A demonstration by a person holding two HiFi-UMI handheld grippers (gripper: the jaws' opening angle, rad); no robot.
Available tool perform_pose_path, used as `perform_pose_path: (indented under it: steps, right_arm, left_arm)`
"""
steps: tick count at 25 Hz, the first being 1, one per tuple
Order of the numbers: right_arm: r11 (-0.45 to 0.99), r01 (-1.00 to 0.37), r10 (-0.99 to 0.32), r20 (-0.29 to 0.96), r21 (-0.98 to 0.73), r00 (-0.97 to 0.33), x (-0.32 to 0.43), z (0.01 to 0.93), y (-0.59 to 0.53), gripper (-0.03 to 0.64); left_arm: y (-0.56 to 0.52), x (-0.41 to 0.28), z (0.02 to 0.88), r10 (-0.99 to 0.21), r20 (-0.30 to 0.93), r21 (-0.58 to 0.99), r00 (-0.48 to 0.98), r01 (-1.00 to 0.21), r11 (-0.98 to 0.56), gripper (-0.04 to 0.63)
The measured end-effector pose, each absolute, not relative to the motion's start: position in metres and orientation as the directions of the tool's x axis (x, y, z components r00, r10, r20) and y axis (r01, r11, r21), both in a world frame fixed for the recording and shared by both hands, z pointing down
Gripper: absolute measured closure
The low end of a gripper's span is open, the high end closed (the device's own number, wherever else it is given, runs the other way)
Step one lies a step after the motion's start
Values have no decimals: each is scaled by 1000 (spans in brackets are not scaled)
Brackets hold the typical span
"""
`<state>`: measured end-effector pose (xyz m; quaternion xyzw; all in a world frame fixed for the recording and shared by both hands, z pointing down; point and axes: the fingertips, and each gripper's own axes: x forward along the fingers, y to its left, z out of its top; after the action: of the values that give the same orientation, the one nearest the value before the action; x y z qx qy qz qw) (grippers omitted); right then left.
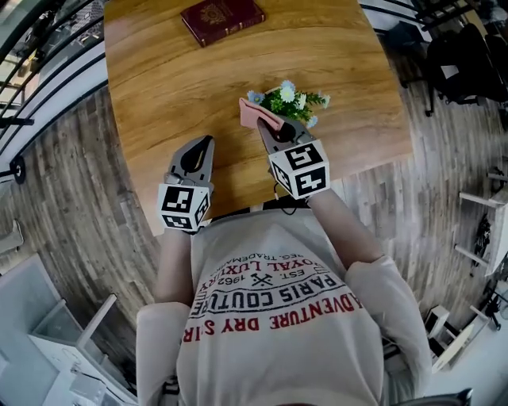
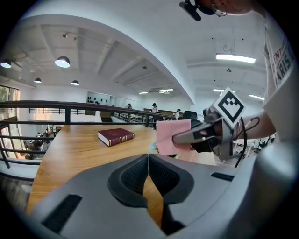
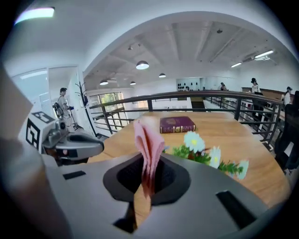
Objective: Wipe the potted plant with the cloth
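Note:
The potted plant (image 1: 290,101), green with small white and pale blue flowers, stands near the table's front edge. My right gripper (image 1: 267,127) is shut on a pink cloth (image 1: 255,112) just left of the plant, lifted off the table. In the right gripper view the folded cloth (image 3: 148,142) sticks up from between the jaws, with the flowers (image 3: 205,151) just right of it. My left gripper (image 1: 207,143) is shut and holds nothing, left of the right one. From the left gripper view its jaws (image 2: 148,165) touch, and the cloth (image 2: 170,136) hangs ahead.
A dark red book (image 1: 221,19) lies at the far side of the round wooden table (image 1: 159,87). A black railing (image 3: 196,100) runs behind the table. Chairs and shelving stand on the wood floor to the right (image 1: 464,63).

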<state>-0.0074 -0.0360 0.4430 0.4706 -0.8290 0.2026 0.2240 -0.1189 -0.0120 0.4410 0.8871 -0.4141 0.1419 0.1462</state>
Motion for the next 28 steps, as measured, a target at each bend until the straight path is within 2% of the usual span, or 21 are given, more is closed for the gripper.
perform_pose_path:
  steps: [6, 7, 9, 10, 13, 16, 21, 28]
  right_arm:
    - [539, -839, -723, 470, -72, -505, 22, 384, -77, 580]
    - [547, -835, -728, 458, -59, -510, 29, 377, -84, 580]
    - [555, -831, -737, 443, -31, -510, 45, 366, -99, 580]
    - [556, -831, -741, 440, -20, -507, 54, 364, -107, 580]
    - [552, -834, -744, 445, -9, -498, 80, 367, -129, 580]
    - [554, -832, -733, 464, -17, -497, 101, 380, -144, 581]
    - [580, -814, -696, 503, -27, -512, 126, 405, -154, 580]
    - [601, -799, -662, 547, -22, -512, 152, 429, -167, 580]
  left_arm:
    - [-16, -92, 443, -693, 369, 142, 620, -774, -617, 572]
    - [-17, -85, 446, -686, 369, 146, 627, -768, -623, 544]
    - [-20, -68, 455, -665, 372, 163, 648, -751, -640, 389]
    - [-21, -58, 460, -652, 373, 171, 660, -739, -652, 332]
    - [-28, -29, 477, -615, 385, 158, 688, -706, -690, 232]
    - [-40, -5, 495, -599, 390, 124, 699, -684, -718, 166]
    - [-57, 20, 529, -542, 445, 97, 713, -640, -762, 97]
    - [-68, 44, 549, -428, 485, 27, 763, -502, -864, 72]
